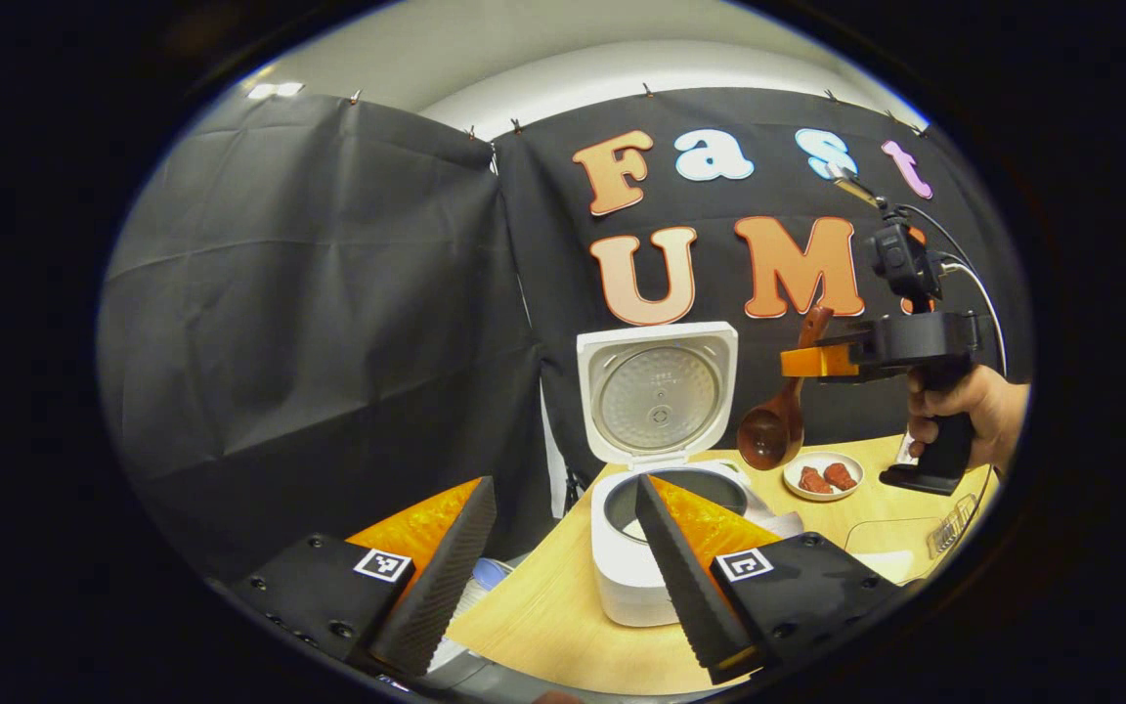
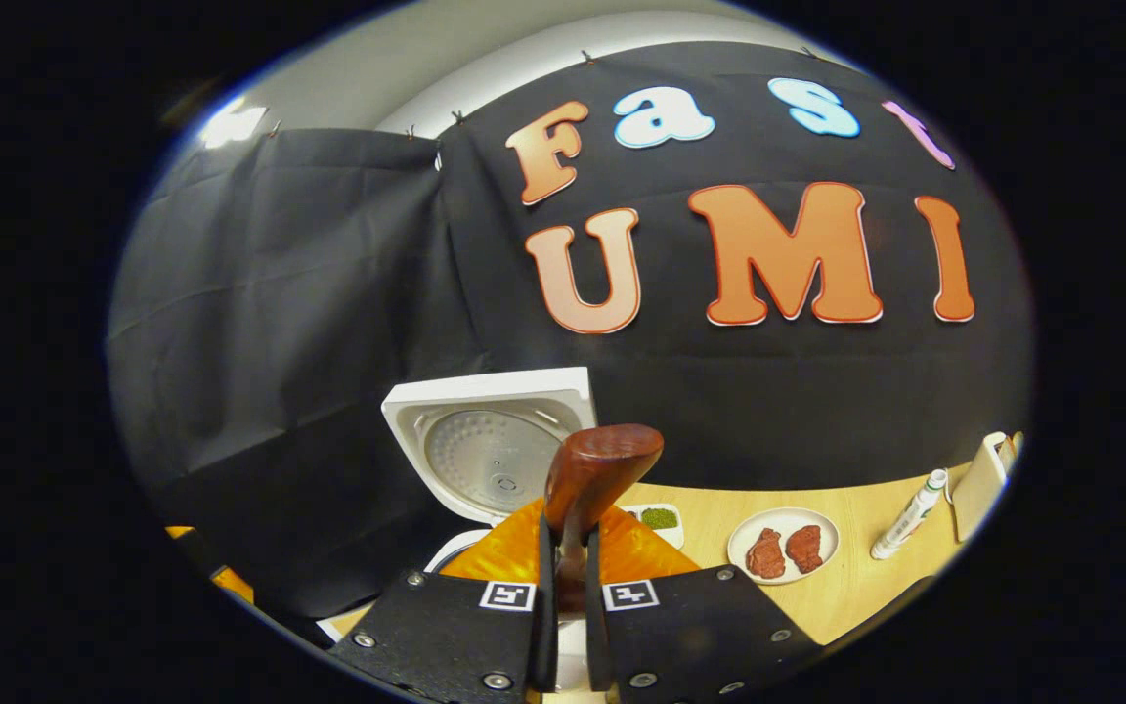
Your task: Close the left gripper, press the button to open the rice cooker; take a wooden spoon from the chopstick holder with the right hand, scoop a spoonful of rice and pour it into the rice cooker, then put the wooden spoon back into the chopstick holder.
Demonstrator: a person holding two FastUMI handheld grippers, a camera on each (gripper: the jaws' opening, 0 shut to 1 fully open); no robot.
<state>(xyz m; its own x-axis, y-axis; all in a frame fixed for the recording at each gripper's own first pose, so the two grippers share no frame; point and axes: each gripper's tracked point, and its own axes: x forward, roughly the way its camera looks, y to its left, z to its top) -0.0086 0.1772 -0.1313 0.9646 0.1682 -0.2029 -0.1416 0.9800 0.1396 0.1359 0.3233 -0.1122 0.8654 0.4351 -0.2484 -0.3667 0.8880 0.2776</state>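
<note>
Rice cooker (image 1: pixel 656 489): lid up, button step done; wooden spoon (image 1: pixel 776 420) out of its holder, clamped by the handle in the right claw (image 1: pixel 817 360) above the counter (image 1: pixel 563 616) beside the cooker; left claw (image 1: pixel 563 557) wide, holding nothing; pour status unclear, spoon's return outstanding.

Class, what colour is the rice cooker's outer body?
White; the rice cooker shows best in the left gripper view, lid open.

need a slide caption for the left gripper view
Right tongs hold wooden spoon beside open rice cooker.
</note>
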